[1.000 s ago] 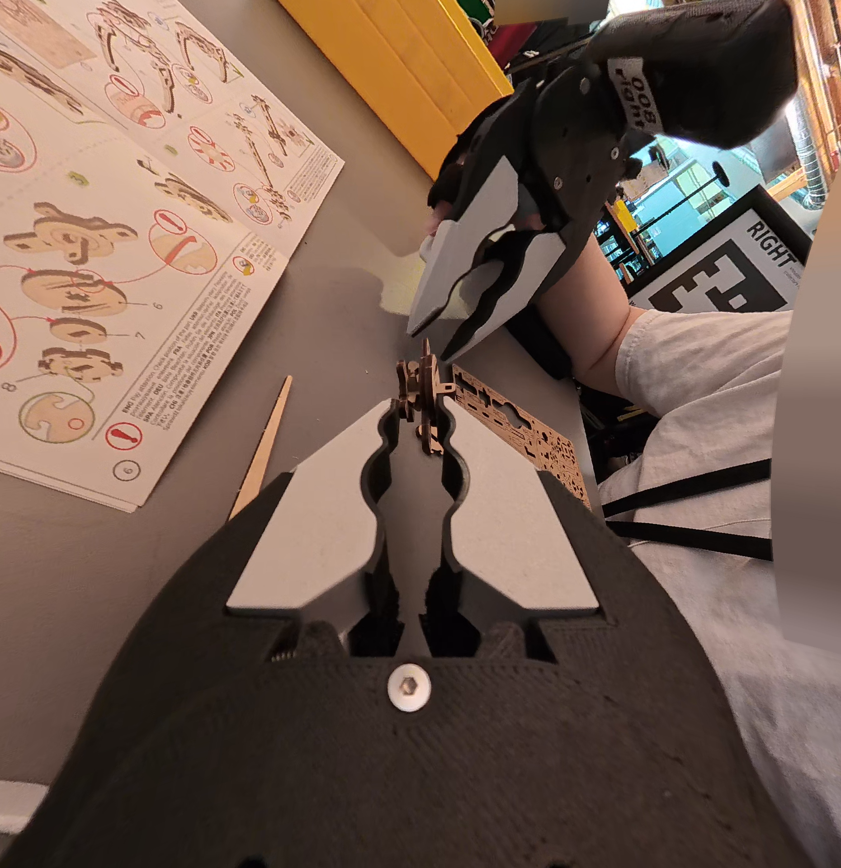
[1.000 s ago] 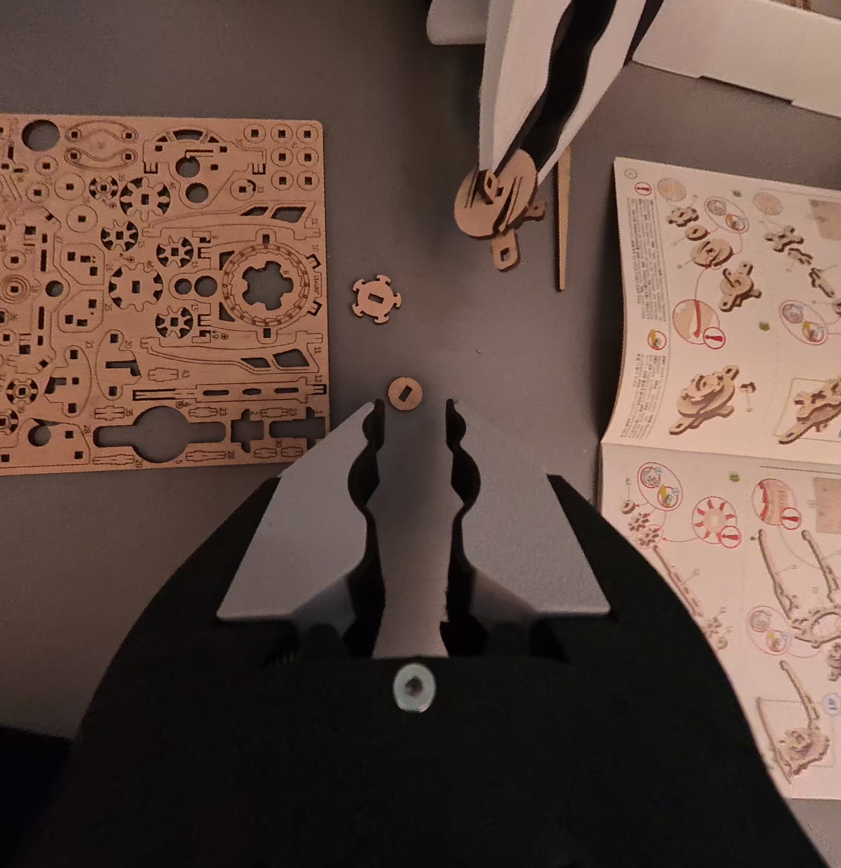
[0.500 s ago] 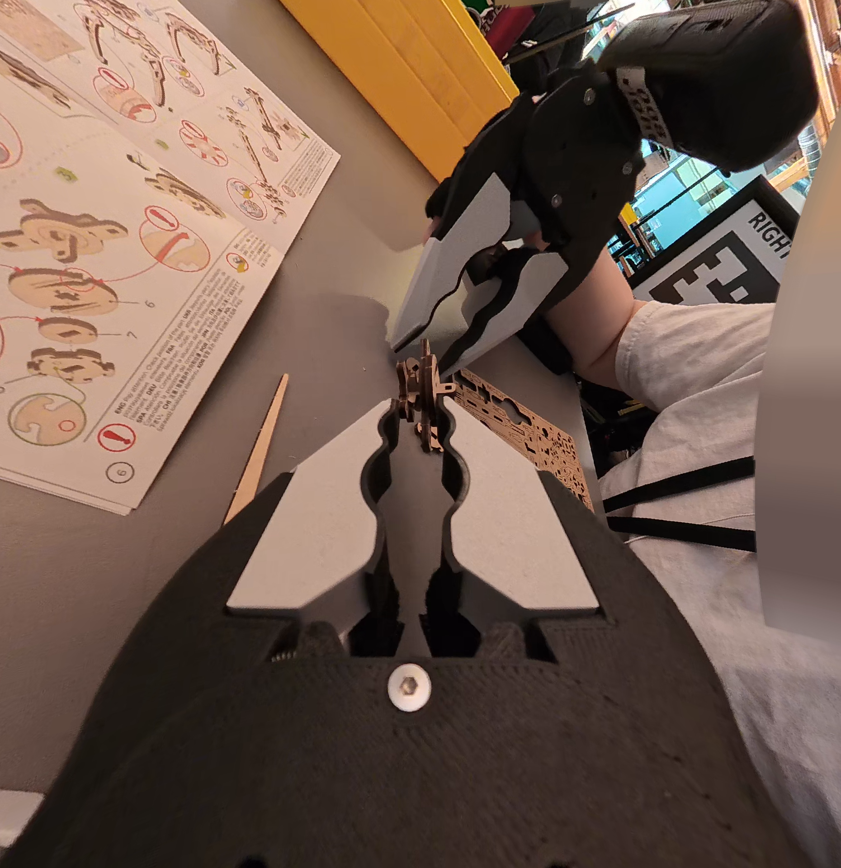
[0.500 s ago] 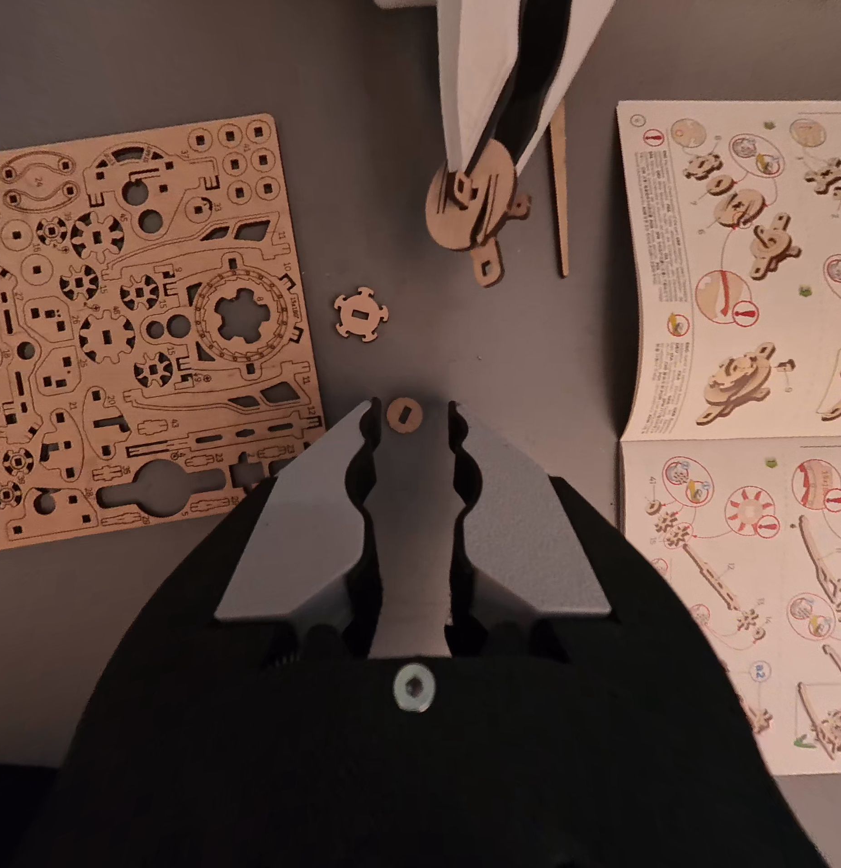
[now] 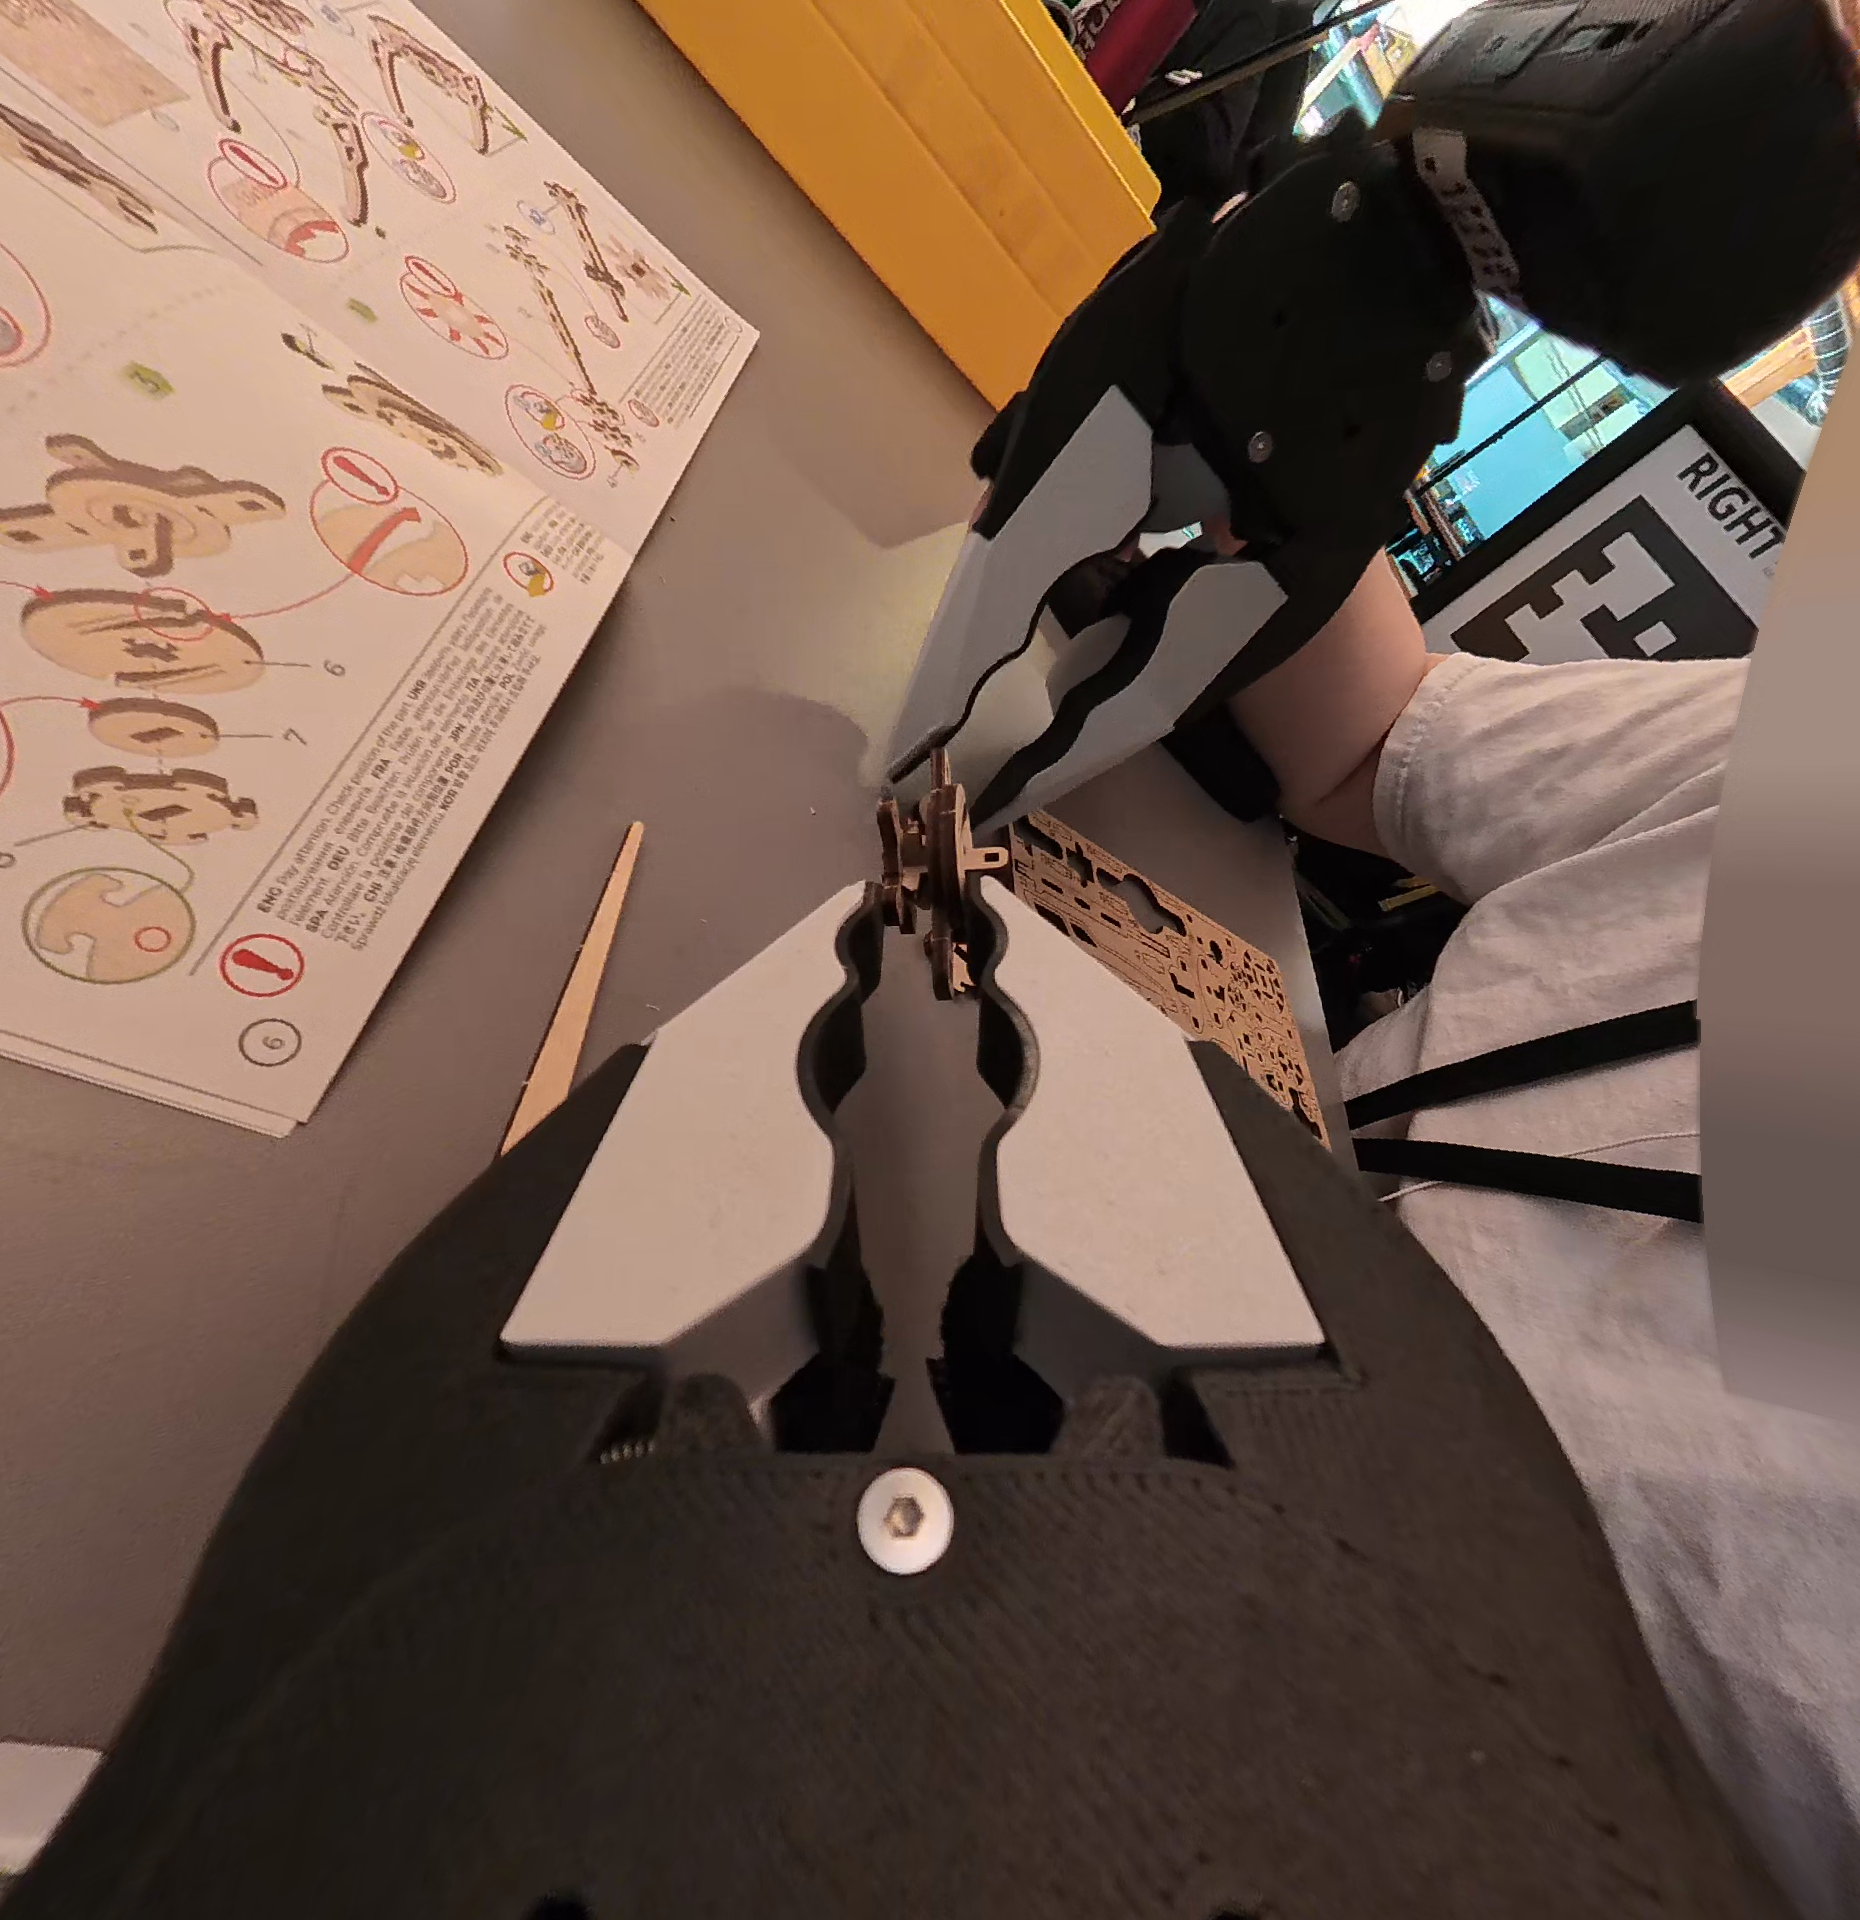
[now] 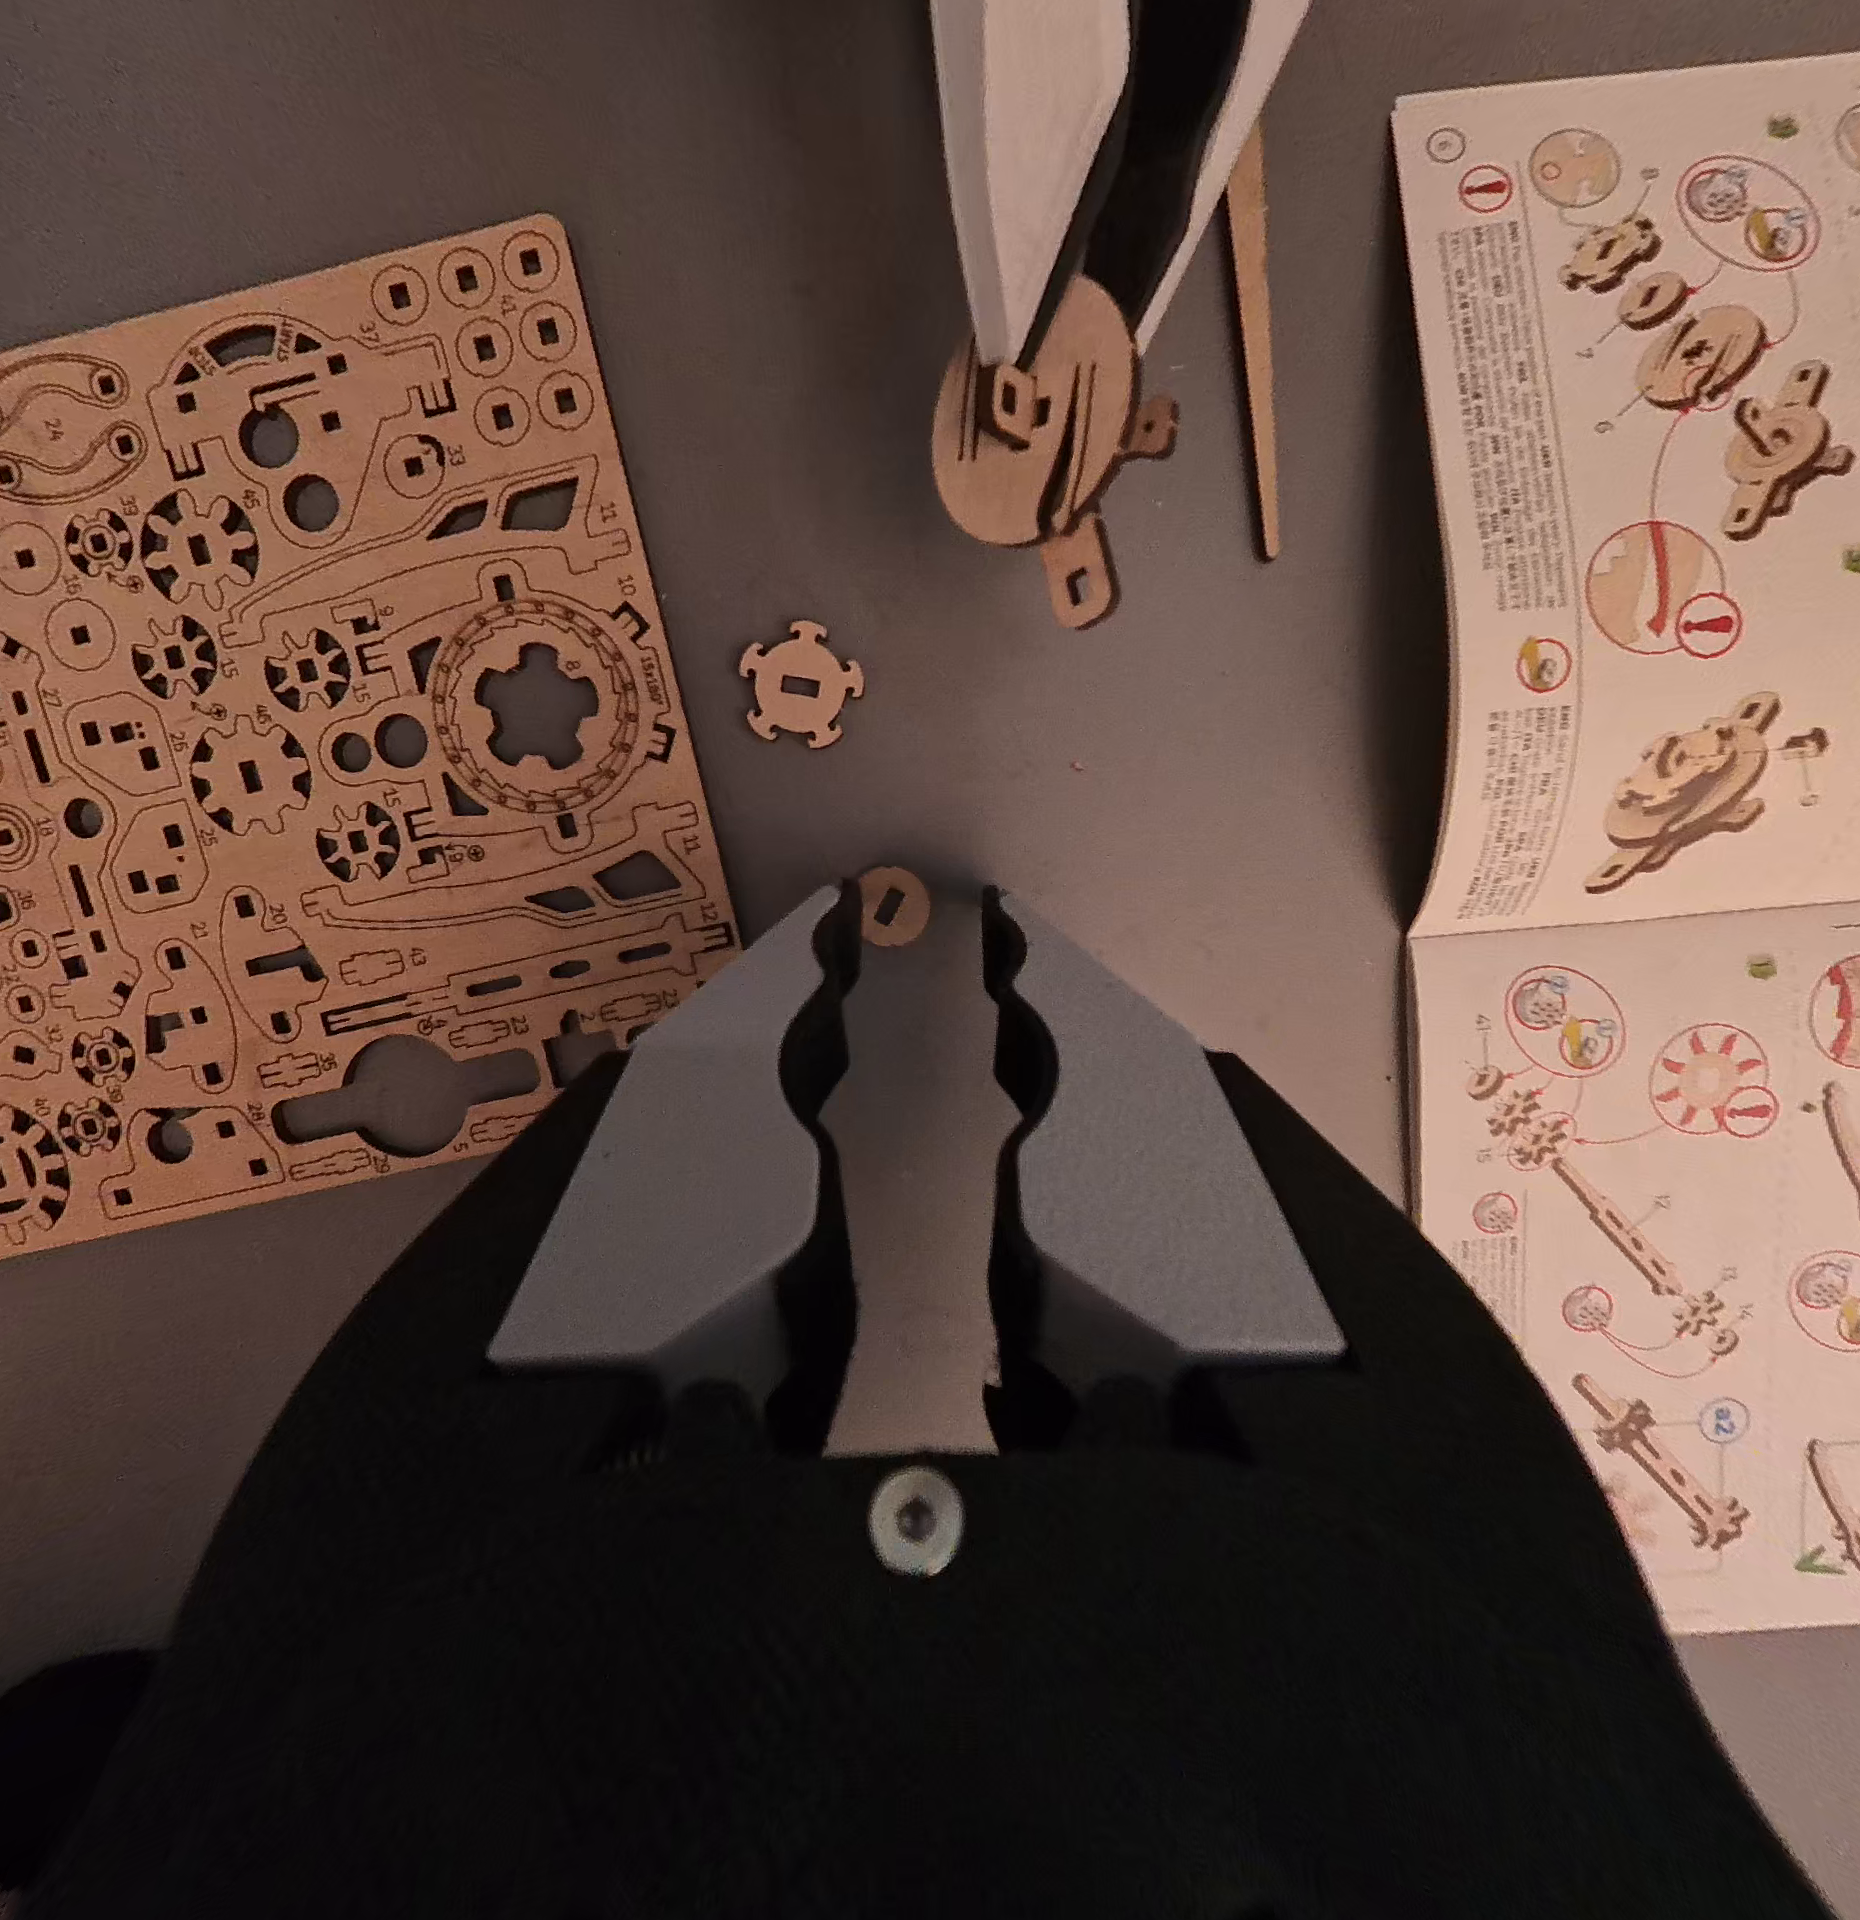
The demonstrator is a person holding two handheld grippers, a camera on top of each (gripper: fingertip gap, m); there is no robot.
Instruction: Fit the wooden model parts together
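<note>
My left gripper is shut on a small wooden sub-assembly of stacked discs with tabs, held above the grey table. It also shows in the right wrist view, held by the left gripper. My right gripper is open, low over the table, with a small round wooden washer lying between its fingertips, close to the left one. In the left wrist view the right gripper hangs open just beyond the sub-assembly. A notched wooden gear lies loose on the table.
A laser-cut wooden parts sheet lies left, also seen in the left wrist view. An instruction booklet lies right, also seen in the left wrist view. A thin wooden stick lies near it. A yellow box stands behind. A person's arm and white shirt are close. The notched wooden gear lies around 4 centimeters away from my right fingertips.
My right gripper has moved down and forward, so the washer now lies between its open fingertips. The left gripper keeps its hold on the sub-assembly.
</note>
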